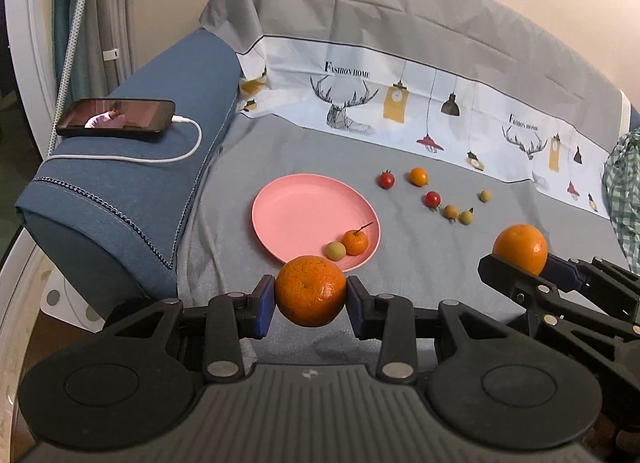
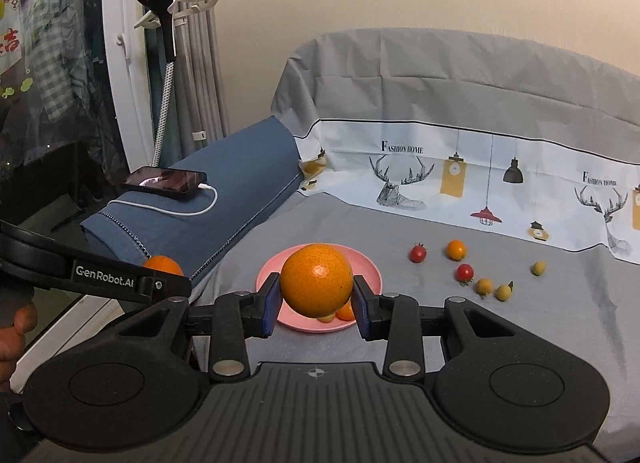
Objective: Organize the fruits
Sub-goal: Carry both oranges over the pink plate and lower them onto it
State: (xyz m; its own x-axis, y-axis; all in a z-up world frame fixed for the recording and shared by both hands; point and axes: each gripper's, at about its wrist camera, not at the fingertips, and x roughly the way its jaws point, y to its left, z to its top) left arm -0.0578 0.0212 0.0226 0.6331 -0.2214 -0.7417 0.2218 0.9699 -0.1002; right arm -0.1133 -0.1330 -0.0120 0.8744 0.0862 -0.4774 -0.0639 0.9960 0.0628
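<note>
Both grippers clamped on oranges: left gripper (image 1: 311, 303) has the rough-skinned orange (image 1: 311, 290), right gripper (image 2: 316, 303) the smooth orange (image 2: 316, 280), both above the pink plate (image 1: 296, 219), which holds maybe 2 small fruits.

Bare grey sheet (image 1: 304, 151) lies open from 12 to 1 o'clock of the pink plate (image 1: 304, 215). At 3 o'clock, scattered cherry tomatoes (image 1: 432, 199) block a low pass. At 9 o'clock the blue armrest (image 1: 160, 167) rises, carrying a phone (image 1: 116, 119).
</note>
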